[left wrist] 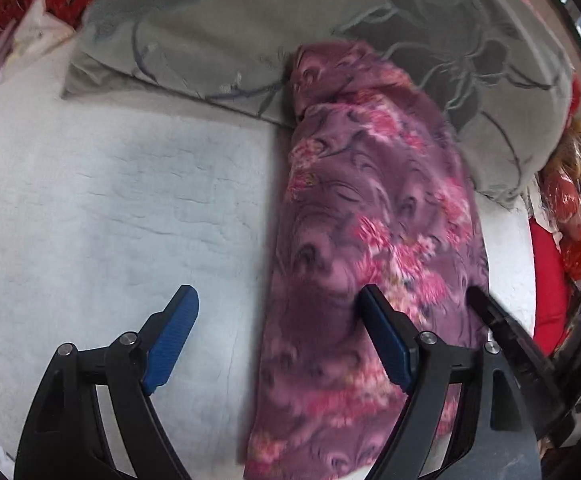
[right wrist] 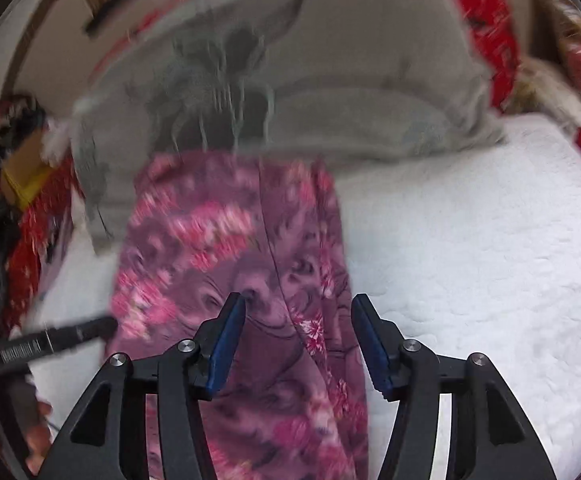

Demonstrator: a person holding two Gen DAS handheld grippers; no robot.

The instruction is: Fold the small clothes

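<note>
A purple garment with pink flowers [left wrist: 374,220] lies as a long folded strip on the white bed cover [left wrist: 110,200], its far end against a grey pillow [left wrist: 218,32]. My left gripper [left wrist: 277,296] is open wide and straddles the strip's left edge, with one blue pad over the cover and the other over the cloth. In the right wrist view the same garment [right wrist: 226,240] runs under my right gripper [right wrist: 299,301]. That gripper is open above the cloth's right part, and its pads [right wrist: 226,344] press on nothing.
Grey embroidered pillows [right wrist: 330,92] line the back of the bed. Red patterned cloths [right wrist: 486,20] and other items crowd the edges. The other gripper's black finger [left wrist: 502,320] shows at the right, and a hand [right wrist: 38,432] at the lower left. White cover [right wrist: 490,260] extends to the right.
</note>
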